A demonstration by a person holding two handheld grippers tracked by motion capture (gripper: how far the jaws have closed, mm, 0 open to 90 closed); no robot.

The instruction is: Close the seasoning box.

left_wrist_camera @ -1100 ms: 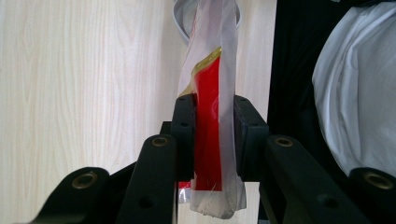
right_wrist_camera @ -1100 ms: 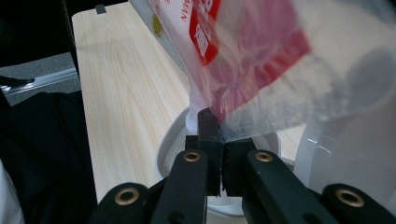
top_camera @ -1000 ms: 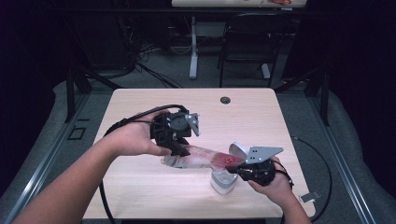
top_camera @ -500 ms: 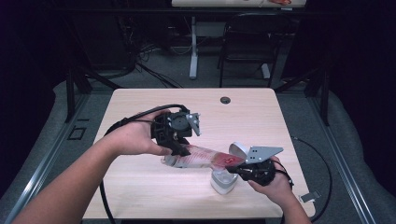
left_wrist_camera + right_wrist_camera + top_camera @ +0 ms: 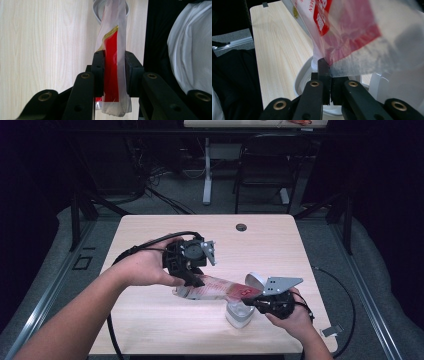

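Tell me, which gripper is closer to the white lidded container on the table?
Right. The right gripper sits just above the white lidded container, pinching the clear red-printed plastic bag there. The left gripper grips the bag's other end, farther away.

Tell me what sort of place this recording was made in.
Probably a lab or workshop set up for recording, not a home. A bare wooden table stands on grey carpet in a dark room, with loose cables and another desk's leg behind it, and the person works with cabled left tongs and right tongs.
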